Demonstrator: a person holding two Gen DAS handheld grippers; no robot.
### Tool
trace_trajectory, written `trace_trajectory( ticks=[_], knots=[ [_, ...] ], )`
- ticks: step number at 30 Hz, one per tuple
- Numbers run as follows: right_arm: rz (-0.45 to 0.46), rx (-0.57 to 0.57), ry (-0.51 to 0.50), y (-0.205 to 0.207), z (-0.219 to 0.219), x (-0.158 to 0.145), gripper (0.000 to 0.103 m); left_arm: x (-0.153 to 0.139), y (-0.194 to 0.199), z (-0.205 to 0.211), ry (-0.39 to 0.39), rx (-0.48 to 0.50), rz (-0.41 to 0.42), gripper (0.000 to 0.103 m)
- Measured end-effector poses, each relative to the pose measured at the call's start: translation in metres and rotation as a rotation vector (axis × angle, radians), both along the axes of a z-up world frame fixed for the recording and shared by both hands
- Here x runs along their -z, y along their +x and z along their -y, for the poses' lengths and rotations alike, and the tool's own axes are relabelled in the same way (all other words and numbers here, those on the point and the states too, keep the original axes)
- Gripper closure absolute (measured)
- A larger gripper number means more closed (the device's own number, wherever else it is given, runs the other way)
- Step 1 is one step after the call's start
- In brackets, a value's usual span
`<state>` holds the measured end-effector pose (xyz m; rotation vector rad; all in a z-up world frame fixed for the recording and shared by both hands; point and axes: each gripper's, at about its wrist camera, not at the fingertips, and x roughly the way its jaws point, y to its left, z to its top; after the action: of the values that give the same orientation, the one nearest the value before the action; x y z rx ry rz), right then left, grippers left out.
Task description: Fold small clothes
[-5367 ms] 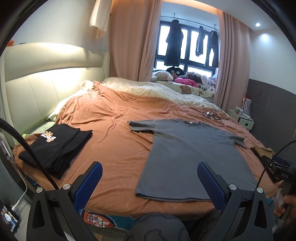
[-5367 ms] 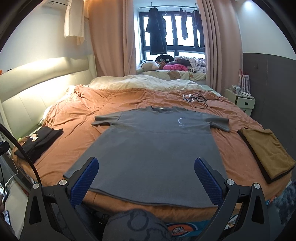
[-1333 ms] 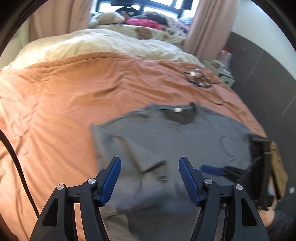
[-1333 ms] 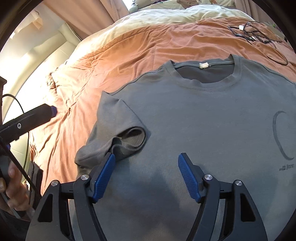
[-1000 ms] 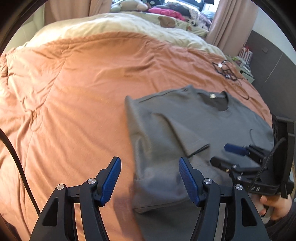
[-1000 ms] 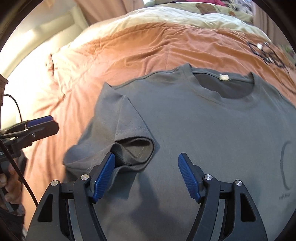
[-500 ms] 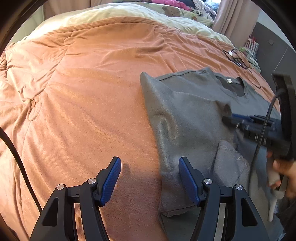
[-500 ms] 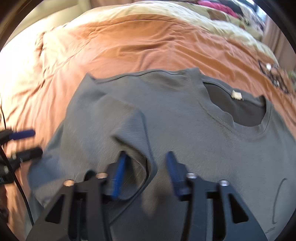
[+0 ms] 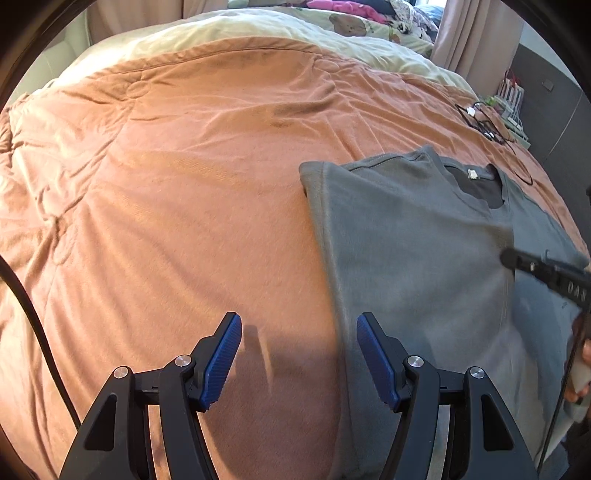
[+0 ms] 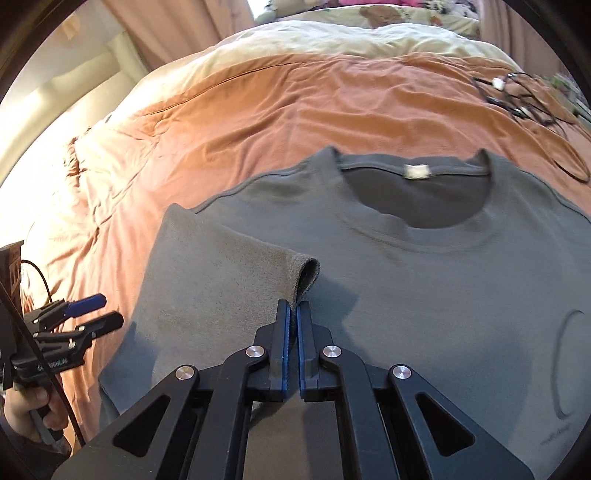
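A grey T-shirt [image 10: 424, 266] lies collar away from me on the orange bedspread [image 10: 258, 110]. Its left sleeve [image 10: 229, 273] is folded inward over the chest. My right gripper [image 10: 293, 308] is shut on the sleeve's hem, which is pinched between the blue pads. In the left wrist view the same T-shirt [image 9: 413, 236] fills the right half. My left gripper [image 9: 298, 328] stands open just above the bedspread [image 9: 184, 192] at the shirt's left edge, nothing between its fingers. The right gripper [image 9: 511, 258] shows there at the right edge.
A tangle of black cables [image 10: 524, 99] lies on the bedspread beyond the collar. A cream duvet [image 9: 240, 29] and soft toys sit at the far side. A hand [image 10: 33, 413] holds the left gripper's handle at the lower left.
My right gripper's jaws closed onto the sleeve hem, which was lying loose between open fingers a second ago. The left gripper drifted left and lower, off the shirt toward its edge, still open.
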<state>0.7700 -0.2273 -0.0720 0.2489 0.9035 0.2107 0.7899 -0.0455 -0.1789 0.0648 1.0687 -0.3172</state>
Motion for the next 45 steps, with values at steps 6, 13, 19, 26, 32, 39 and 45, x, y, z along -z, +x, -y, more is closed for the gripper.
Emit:
trace_trajectory(
  ticks=[6,13,19,26,32,39,45],
  knots=[
    [-0.060,0.008,0.016,0.001,-0.002,0.010,0.103,0.009,0.023,0.023,0.044,0.012,0.005,0.036],
    [-0.011,-0.027,0.010,0.005,-0.005,0.010,0.103,0.014,0.048,0.027,0.002,-0.024,0.037,0.036],
    [-0.020,-0.032,0.014,0.013,-0.011,0.022,0.102,0.019,0.066,0.032,0.007,-0.034,0.030,0.053],
    [0.009,-0.077,-0.003,0.023,-0.023,0.019,0.102,0.008,0.070,0.040,0.048,-0.002,0.112,0.054],
    [0.008,-0.075,-0.003,0.026,-0.028,0.022,0.102,0.011,0.071,0.053,0.096,0.050,0.116,0.093],
    [-0.007,-0.026,-0.018,0.029,-0.022,0.017,0.095,0.012,0.081,0.027,0.054,-0.068,0.089,0.095],
    [0.034,0.029,-0.005,0.022,-0.010,0.013,0.039,0.020,0.086,-0.001,-0.016,-0.196,0.013,0.057]
  ],
)
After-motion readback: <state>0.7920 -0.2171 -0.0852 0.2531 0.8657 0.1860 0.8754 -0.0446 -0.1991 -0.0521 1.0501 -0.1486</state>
